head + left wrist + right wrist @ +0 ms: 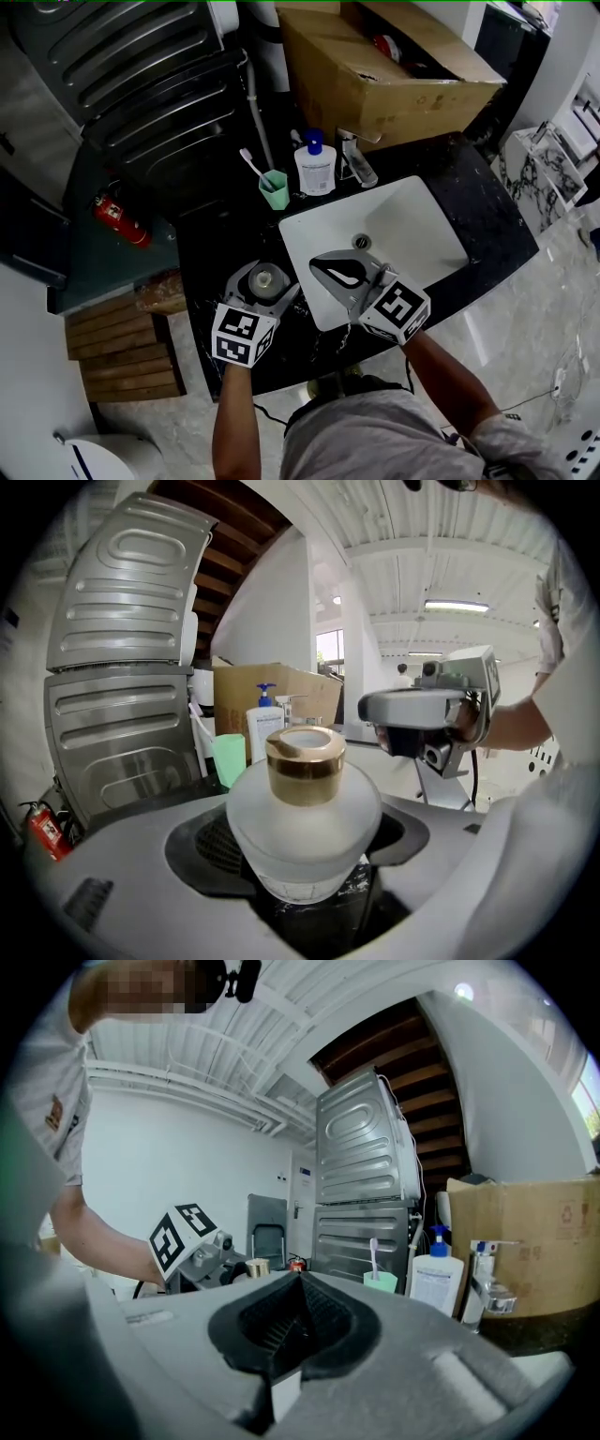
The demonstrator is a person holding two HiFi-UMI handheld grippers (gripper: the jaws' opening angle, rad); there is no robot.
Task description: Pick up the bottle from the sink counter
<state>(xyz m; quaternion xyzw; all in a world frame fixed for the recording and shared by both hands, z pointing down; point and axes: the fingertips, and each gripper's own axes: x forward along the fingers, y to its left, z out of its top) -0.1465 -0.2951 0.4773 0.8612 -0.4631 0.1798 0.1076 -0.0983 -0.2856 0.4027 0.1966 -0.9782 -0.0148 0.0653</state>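
Note:
The bottle (pixel 305 808) is a squat frosted-glass one with a gold cap, standing upright between the jaws of my left gripper (pixel 305 855), which is shut on its body. In the head view the bottle (pixel 268 277) and left gripper (pixel 266 284) are over the black counter (pixel 211 246), left of the basin. Whether the bottle rests on the counter or hangs just above it I cannot tell. My right gripper (pixel 342 273) hovers over the basin's front left corner, shut with nothing between its jaws. The right gripper (pixel 298 1324) shows the same in its own view.
A white sink basin (pixel 417 225) with a faucet (pixel 357 161) fills the counter's right half. A white pump bottle (pixel 315 167) and a green cup with a toothbrush (pixel 274 189) stand at the back. A cardboard box (pixel 375 75) and a grey appliance (pixel 131 66) lie behind.

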